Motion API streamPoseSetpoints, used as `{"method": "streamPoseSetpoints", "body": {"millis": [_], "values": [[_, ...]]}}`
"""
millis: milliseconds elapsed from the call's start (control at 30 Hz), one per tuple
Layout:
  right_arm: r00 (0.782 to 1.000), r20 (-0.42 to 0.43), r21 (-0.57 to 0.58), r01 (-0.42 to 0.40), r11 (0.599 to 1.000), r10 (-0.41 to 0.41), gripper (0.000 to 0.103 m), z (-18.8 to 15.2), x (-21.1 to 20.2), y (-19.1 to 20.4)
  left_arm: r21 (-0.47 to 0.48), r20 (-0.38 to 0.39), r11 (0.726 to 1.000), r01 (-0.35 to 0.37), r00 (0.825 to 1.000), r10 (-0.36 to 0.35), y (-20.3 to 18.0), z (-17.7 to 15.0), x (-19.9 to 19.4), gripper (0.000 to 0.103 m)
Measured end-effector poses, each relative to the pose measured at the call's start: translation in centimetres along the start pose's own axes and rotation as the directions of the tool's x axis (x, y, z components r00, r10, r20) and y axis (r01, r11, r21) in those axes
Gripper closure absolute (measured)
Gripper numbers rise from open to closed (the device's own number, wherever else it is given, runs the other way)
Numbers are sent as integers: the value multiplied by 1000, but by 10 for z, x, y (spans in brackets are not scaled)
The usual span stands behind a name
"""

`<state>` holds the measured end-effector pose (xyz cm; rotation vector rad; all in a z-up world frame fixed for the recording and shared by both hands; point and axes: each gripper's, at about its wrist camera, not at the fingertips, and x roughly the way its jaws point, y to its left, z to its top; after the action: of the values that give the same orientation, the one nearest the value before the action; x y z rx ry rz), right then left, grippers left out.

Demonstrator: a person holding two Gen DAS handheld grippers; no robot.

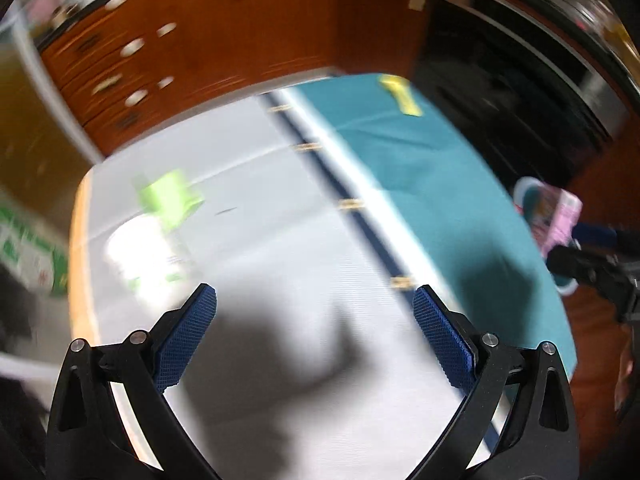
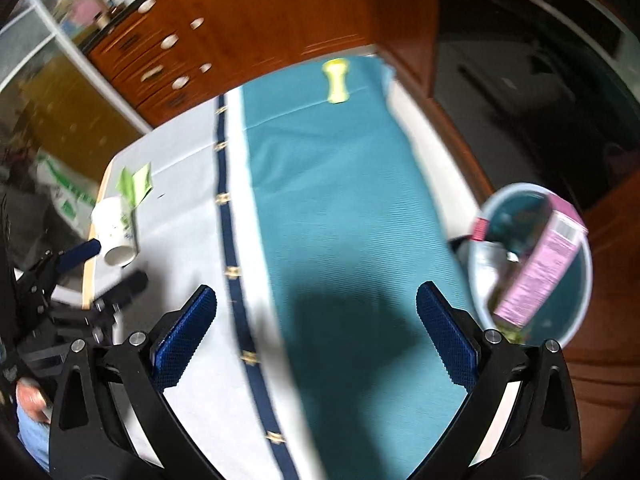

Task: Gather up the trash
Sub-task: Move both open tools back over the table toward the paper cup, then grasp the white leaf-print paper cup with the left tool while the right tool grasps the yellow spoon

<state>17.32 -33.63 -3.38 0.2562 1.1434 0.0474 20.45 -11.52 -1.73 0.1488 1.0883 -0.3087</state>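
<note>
On the desk (image 2: 180,184): paper cup (image 2: 114,232) and green wrapper (image 2: 136,184) near my left tongs (image 1: 314,332), yellow scrap (image 2: 337,80) far off. Both tongs (image 2: 316,332) wide, empty. Bin (image 2: 576,280) beside the desk already holds a pink box (image 2: 540,268).

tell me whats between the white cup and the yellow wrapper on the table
In the right wrist view, between cup and yellow wrapper: bare white cloth, the navy stripe, then teal cloth.
</note>
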Motion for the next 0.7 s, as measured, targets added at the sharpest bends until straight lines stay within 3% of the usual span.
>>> {"method": "streamPoseSetpoints", "body": {"millis": [133,300,500,700], "values": [[999,-41,-41,-24,999,22,7,8,21,32,-138,-9,990,-26,1000,25,60,0,-1,4],[995,-84,-54,-50,997,45,7,22,45,58,-206,-27,976,-75,997,71,100,5,7,4],[992,-113,-49,-67,997,61,7,38,73,76,-283,-74,956,-73,996,54,125,4,33,4],[988,-143,-21,-64,998,60,7,49,97,70,-297,-103,951,-90,993,62,131,-1,56,4]]}}
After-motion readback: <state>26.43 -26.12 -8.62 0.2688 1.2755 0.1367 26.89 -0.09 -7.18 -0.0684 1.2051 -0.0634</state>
